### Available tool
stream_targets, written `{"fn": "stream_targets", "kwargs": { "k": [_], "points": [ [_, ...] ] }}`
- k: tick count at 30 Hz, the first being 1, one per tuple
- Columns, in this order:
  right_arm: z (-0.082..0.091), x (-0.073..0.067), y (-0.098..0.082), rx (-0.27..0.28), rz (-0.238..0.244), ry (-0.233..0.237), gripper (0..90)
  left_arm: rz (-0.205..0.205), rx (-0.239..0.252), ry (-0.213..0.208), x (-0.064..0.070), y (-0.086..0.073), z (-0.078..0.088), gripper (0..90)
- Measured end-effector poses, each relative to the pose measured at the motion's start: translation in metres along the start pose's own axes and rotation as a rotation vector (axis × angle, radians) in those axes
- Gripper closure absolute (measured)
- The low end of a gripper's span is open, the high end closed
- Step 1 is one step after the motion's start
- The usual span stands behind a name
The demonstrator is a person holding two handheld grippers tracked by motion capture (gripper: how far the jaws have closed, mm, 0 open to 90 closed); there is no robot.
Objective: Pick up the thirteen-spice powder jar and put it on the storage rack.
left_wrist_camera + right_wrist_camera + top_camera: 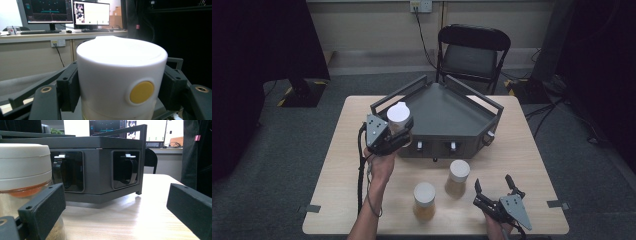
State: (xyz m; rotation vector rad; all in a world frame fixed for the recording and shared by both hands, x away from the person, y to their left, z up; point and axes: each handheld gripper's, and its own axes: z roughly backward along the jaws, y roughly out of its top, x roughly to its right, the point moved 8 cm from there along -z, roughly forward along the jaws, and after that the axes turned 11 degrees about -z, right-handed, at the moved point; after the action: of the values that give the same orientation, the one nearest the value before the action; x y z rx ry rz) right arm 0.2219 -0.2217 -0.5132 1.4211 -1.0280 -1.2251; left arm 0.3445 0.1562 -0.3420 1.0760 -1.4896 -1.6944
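My left gripper (401,131) is shut on a jar with a white lid (398,113) and holds it in the air at the front left corner of a dark grey angular rack (447,107). In the left gripper view the black pads (70,87) press both sides of the white lid (120,70), which bears a yellow dot. Two more white-lidded jars with amber contents stand on the table: one (424,200) near the front, one (458,177) just before the rack. My right gripper (492,180) is open at the front right. A jar (22,170) stands by its left jaw, untouched.
The rack's front face (100,170) has two recessed slots with white-tabbed black handles. Rails run along the rack's rim. Behind the wooden table (522,150) stands a black folding chair (472,55). Bare tabletop lies on both sides of the rack.
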Motion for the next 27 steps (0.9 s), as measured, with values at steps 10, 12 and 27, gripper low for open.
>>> {"fn": "stream_targets", "kwargs": {
  "k": [10,12,27],
  "points": [
    [0.000,0.000,0.000,-0.001,0.000,0.002,0.8,-0.003,-0.014,0.002,-0.002,0.011,-0.021,31.0],
    [0.000,0.000,0.000,0.000,-0.001,0.002,0.8,-0.006,-0.012,0.002,-0.003,0.012,-0.024,31.0],
    [0.000,0.000,0.000,-0.001,-0.001,0.002,0.8,0.004,-0.019,0.057,-0.004,0.009,-0.052,31.0]
  ]
}}
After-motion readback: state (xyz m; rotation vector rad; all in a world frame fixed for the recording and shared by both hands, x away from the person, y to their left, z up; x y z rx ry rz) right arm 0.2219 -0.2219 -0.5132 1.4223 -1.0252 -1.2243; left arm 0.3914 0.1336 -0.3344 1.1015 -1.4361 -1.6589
